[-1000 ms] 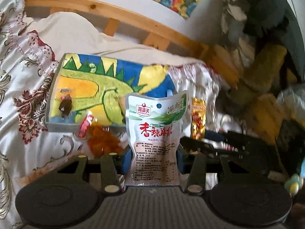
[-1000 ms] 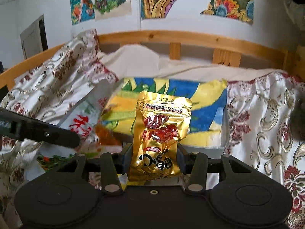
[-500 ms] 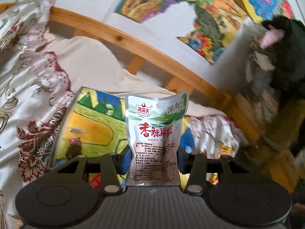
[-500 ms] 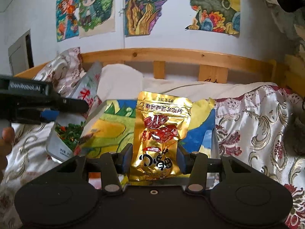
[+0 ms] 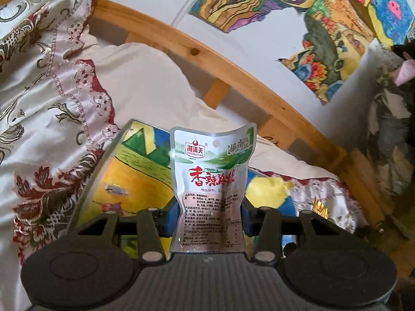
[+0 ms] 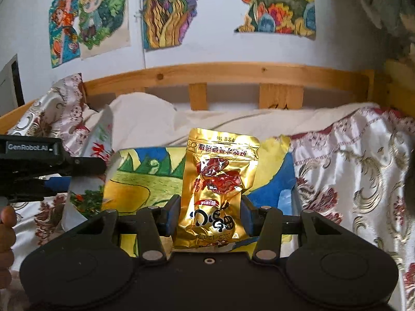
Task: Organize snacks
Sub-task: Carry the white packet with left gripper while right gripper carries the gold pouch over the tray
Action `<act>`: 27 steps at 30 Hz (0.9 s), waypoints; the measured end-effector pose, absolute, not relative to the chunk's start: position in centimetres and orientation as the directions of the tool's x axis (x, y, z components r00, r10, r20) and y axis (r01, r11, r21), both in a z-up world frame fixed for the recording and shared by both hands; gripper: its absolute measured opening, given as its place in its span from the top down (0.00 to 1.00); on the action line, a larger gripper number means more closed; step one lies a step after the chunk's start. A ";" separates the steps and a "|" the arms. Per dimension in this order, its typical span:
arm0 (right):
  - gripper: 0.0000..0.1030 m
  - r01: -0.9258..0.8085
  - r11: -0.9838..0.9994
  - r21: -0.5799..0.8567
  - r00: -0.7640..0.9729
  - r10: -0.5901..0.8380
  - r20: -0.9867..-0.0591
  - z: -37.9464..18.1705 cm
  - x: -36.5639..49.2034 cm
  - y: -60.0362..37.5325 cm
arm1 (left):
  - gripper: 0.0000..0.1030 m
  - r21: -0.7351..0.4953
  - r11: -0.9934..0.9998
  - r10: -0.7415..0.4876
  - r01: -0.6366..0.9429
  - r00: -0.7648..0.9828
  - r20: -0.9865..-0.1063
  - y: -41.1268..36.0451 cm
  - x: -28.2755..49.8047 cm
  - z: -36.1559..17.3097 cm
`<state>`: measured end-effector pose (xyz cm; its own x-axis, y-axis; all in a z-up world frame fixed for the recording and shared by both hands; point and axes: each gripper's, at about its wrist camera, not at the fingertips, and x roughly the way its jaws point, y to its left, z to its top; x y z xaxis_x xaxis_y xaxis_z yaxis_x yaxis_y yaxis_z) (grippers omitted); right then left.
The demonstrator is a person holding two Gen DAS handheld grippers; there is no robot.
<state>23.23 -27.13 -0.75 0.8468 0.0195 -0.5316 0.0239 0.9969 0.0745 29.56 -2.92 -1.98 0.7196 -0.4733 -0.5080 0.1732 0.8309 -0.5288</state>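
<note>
My left gripper [image 5: 208, 219] is shut on a silver-white snack pouch [image 5: 211, 181] with red characters, held upright above the box. My right gripper [image 6: 208, 219] is shut on a gold snack pouch [image 6: 218, 189], printed side upside down, also held upright. Beyond both lies a shallow box [image 5: 129, 171] lined with a colourful dinosaur drawing; it also shows in the right wrist view [image 6: 145, 178]. The left gripper with its silver pouch [image 6: 101, 140] shows at the left of the right wrist view. The gold pouch edge [image 5: 320, 208] shows low right in the left wrist view.
The box lies on a bed with a floral satin cover [image 6: 350, 171] and a white pillow [image 5: 145, 83]. A wooden rail [image 6: 233, 73] runs behind, under drawings on the wall [image 6: 171, 7]. Dark clothes [image 5: 389, 114] hang at the right.
Both grippers have risen and tilted up with their pouches; the loose snacks and box front have dropped out of view. The left gripper has come up beside the right.
</note>
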 end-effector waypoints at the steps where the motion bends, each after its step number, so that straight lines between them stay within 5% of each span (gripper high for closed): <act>1: 0.52 0.029 0.996 0.080 0.842 0.019 -0.540 -1.2 23.7 -27.3 | 0.51 -0.530 0.832 -0.472 0.165 0.713 -0.518 -2.8 30.0 -2.3; 27: 0.51 0.057 0.993 0.105 0.787 0.020 -0.616 -5.2 26.1 -27.6 | 0.49 -0.517 0.852 -0.435 0.079 0.655 -0.618 -3.0 32.8 -7.1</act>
<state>26.12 -27.56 -5.16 0.7873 0.0198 -0.6162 0.0570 0.9929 0.1048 32.85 -3.04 -7.14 0.6548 -0.4355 -0.6178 0.0790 0.8523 -0.5171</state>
